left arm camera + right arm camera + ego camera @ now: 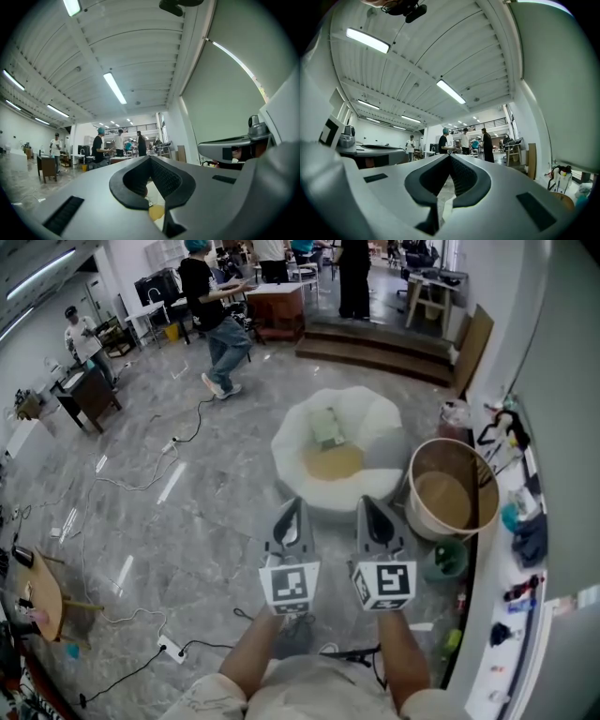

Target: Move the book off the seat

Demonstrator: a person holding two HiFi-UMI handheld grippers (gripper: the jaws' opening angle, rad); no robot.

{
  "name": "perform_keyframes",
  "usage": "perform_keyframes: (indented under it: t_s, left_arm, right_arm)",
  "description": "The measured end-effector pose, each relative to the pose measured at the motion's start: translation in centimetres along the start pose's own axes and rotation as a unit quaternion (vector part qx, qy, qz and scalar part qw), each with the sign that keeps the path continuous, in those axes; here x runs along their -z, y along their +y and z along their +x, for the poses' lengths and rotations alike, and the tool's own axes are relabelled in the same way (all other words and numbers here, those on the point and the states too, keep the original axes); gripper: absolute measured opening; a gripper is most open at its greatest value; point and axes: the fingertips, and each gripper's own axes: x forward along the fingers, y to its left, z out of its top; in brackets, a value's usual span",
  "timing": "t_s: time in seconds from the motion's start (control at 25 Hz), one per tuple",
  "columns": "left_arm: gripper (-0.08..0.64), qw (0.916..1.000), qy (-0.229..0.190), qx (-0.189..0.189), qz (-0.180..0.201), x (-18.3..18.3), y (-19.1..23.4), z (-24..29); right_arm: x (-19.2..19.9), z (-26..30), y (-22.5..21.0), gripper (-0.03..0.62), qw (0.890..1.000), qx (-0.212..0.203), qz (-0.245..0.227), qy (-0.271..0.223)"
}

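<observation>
Pale green book (328,427), closed and flat, slightly askew on the back part of the round white puffy seat (380,426), beyond its tan middle, well ahead of the fingertips (292,509).

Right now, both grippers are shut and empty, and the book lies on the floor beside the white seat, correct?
Not quite. The book lies on the white seat, not on the floor, as the head view shows. The left gripper and right gripper are indeed shut and empty.

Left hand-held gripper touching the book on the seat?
Apart. Head view: left hand-held gripper ends near the seat's front edge; the book lies farther back, yellow cushion between them.
</observation>
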Motion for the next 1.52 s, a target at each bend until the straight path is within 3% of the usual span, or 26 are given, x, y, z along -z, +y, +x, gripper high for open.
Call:
perform_keyframes:
  t_s: [0.32, 0.88, 1.24, 1.52]
  left_arm:
    - [0.002, 0.9999, 0.000, 0.014, -0.007, 1.5, 2.5, 6.4]
    - [0.002, 0.9992, -0.006, 0.035, -0.019, 2.3, 11.6, 17.2]
    - [0.002, 0.9993, -0.001, 0.036, -0.013, 3.7, 12.0, 22.6]
    - [0.002, 0.9999, 0.008, 0.013, -0.006, 4.5, 10.8, 29.2]
  right_arm:
    - [1.4, 6.3, -1.3, 0.003, 1.000, 0.015, -0.013, 0.010]
    - [1.1, 20.5, 0.7, 0.003, 0.999, 0.029, -0.032, 0.006]
    - [3.0, 25.3, -1.9, 0.003, 0.999, 0.031, -0.023, 0.009]
    - [4.3, 30.9, -6.7, 0.003, 1.000, 0.009, -0.007, 0.007]
